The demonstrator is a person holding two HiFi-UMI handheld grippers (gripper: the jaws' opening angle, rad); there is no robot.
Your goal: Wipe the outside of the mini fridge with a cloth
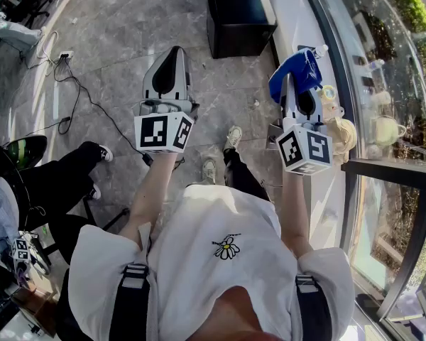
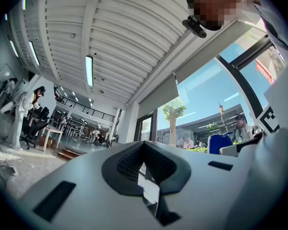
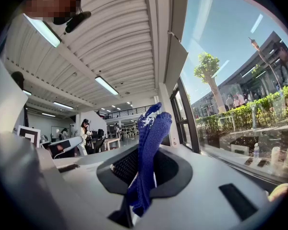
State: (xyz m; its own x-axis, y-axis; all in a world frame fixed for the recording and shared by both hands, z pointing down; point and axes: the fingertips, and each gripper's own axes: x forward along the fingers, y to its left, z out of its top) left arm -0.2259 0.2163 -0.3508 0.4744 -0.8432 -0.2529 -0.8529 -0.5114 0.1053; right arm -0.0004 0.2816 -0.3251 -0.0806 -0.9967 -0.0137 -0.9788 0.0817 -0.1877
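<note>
While a person in a white T-shirt [image 1: 227, 279] holds both grippers out over the grey floor [image 1: 128, 34], the head view shows the fridge [image 1: 240, 16], a black box, standing on that floor beside the white sill [image 1: 291, 13], well ahead of both tools and touched by neither; a small yellow tag sits at its far edge, too small to read; each gripper's cube carries black-and-white square markers, and the shirt bears a daisy print [image 1: 227, 247]; the right gripper [image 1: 296, 84] has a blue cloth [image 1: 302, 66] bunched over its tips, near the fridge's right front corner but apart from it; the left gripper [image 1: 174, 50] is held about level with it, short of the fridge's left front corner.

Left gripper view: the jaws, tilted up toward the ceiling lights [image 2: 89, 71] and a window, are pressed together with nothing between them.

Right gripper view: the jaws are clamped on the cloth, pinched between the black pads [image 3: 124, 167]; its upper end rises past the tips and its lower end hangs back toward the camera.
</note>
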